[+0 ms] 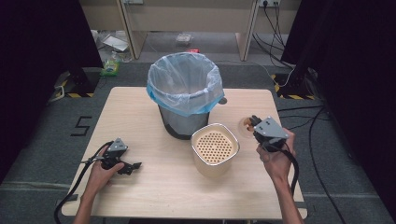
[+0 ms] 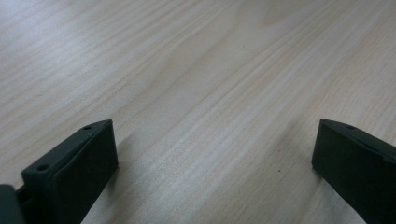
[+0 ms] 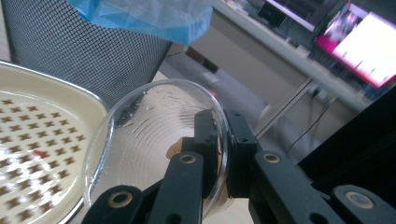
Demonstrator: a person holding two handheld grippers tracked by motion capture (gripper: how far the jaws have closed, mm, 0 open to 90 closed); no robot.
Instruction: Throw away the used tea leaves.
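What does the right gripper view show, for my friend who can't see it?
The right hand-held gripper is shut on the rim of a clear glass dish, held tilted on edge. Behind it stand a mesh bin with a blue bag and, at left, a cream container with a holed lid.

Light wooden table (image 1: 154,196) stands on grey carpet floor (image 1: 42,154) marked with a black "5" (image 1: 82,126). Black curtains (image 1: 32,42) hang at both sides; yellow-black hazard tape (image 1: 74,94) marks the stand feet. A beige desk (image 1: 187,14) lies behind, cables (image 1: 275,28) trailing beside it; lit screen (image 3: 359,46) at right.
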